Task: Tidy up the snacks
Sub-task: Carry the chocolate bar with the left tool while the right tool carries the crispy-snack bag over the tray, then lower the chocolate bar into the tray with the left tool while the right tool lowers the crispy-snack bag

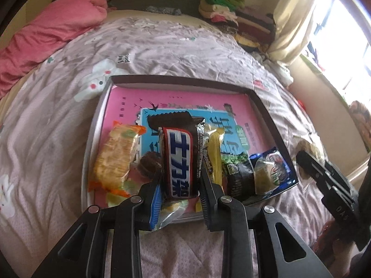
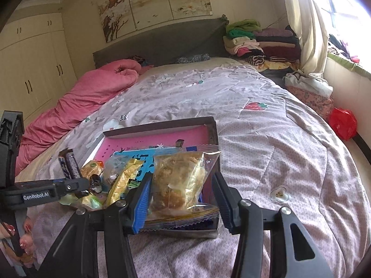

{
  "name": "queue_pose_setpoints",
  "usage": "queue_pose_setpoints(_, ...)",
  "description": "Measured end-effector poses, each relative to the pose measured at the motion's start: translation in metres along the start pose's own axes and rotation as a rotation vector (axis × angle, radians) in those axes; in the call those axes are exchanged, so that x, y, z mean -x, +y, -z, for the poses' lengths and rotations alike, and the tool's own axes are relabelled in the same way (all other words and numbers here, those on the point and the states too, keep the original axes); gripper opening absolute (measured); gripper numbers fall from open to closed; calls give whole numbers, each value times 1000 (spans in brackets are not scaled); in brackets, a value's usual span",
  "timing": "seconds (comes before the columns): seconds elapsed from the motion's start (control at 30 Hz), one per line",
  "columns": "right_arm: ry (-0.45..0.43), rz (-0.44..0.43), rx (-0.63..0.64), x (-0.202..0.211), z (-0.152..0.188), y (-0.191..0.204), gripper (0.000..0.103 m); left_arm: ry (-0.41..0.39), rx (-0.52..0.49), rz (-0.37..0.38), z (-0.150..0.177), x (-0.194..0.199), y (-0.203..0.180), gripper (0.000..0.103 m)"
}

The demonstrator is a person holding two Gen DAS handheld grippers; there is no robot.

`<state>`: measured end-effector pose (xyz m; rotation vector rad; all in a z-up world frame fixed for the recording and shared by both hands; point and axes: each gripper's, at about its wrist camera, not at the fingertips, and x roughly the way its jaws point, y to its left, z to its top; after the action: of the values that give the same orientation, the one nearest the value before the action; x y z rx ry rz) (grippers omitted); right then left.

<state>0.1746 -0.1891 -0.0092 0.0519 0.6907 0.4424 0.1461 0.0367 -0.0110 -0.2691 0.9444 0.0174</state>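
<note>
On the bed, the left gripper (image 1: 179, 180) pinches a chocolate bar (image 1: 178, 159) upright above the near edge of the tray (image 1: 266, 106). The right gripper (image 2: 183, 197) grips a clear bag of cake (image 2: 178, 180) over the tray's right corner. Beyond the far rim, the quilt (image 2: 266, 139) lies open.

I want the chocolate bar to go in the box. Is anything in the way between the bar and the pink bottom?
Partly. The left gripper holds the chocolate bar over the box, with the round brown snack and yellow packet crowding the near end. The pink floor farther back looks open.
</note>
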Motion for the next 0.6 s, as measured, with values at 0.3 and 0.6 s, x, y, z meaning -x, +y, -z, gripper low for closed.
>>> queue_pose_setpoints(0.3, 17, -8, 0, -15, 1, -4, 52, 37, -48, -36, 0, -20, -13, 29)
queue_pose_setpoints(0.6, 28, -19, -4, -30, 2, -7, 52, 44, -64, -53, 1, -28, -21, 29)
